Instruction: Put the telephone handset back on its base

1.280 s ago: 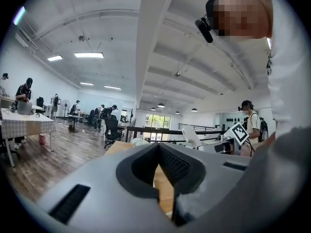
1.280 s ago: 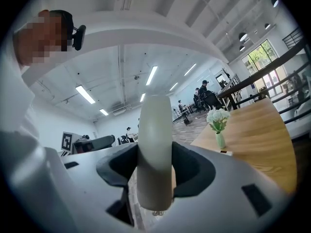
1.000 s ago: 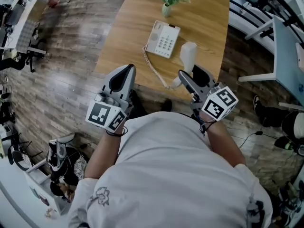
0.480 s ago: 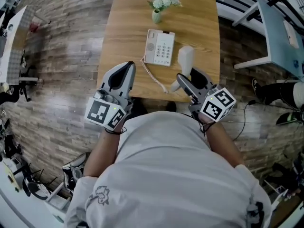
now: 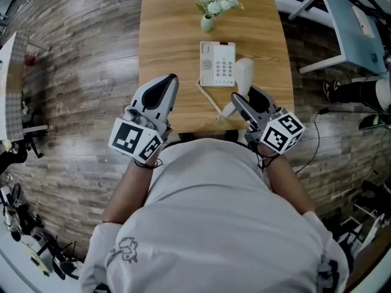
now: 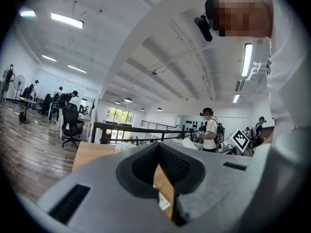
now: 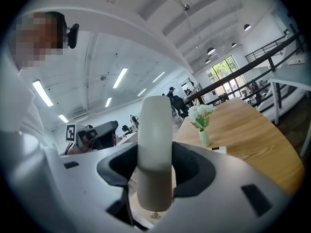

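Gripping the handset in the right tongs just right of the base, lengthwise alongside it, with closed, empty left tongs farther off, left of the base.

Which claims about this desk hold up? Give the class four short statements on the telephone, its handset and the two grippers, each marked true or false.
1. The right gripper grips the handset. True.
2. The handset lies in its cradle on the telephone base. False: it is held in the gripper just right of the base in the head view.
3. A vase of flowers stands on the table beyond the telephone. True.
4. The left gripper holds the coiled cord. False: nothing is between its jaws, and the cord lies on the table between base and handset.
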Motion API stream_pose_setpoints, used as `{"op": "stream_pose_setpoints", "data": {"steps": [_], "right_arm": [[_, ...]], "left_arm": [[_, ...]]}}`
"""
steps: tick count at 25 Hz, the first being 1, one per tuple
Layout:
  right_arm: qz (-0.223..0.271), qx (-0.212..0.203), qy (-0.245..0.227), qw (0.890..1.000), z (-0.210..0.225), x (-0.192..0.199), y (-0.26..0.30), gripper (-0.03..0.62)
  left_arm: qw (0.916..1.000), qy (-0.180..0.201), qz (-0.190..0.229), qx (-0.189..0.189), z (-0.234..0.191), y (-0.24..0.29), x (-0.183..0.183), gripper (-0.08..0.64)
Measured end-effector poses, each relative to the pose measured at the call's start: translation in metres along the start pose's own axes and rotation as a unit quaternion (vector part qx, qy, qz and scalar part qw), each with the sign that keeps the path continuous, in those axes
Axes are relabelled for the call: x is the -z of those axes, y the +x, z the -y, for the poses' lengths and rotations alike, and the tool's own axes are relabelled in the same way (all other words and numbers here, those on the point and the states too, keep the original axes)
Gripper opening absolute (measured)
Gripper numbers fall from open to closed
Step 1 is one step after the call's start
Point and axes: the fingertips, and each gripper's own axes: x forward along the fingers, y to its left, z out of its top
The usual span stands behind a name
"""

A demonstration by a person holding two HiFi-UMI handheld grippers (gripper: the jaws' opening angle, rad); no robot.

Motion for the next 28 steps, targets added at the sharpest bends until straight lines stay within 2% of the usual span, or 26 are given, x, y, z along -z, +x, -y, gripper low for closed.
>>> {"op": "stream_pose_setpoints", "data": {"steps": [6, 12, 18, 28], "right_arm": [[0.008, 0.045, 0.004, 0.999, -0.015, 0.008, 0.028, 0.224], [-0.002, 0.071, 0.008, 0.997, -0.010, 0.018, 0.047, 0.224], [-0.019, 0.085, 0.018, 0.996, 0.021, 0.026, 0.066, 0.224], [-0.083, 0.099, 0.023, 0.991, 0.074, 0.050, 0.101, 0.223]], "left_arm": [[0.9993, -0.008, -0.009, 0.036, -0.035, -0.015, 0.003, 0.005], [0.9977, -0.022, -0.028, 0.058, -0.046, -0.008, 0.021, 0.005], [0.9968, -0.029, -0.047, 0.058, -0.051, 0.010, 0.039, 0.005], [0.9950, -0.047, -0.080, 0.036, -0.065, 0.044, 0.074, 0.005]]}}
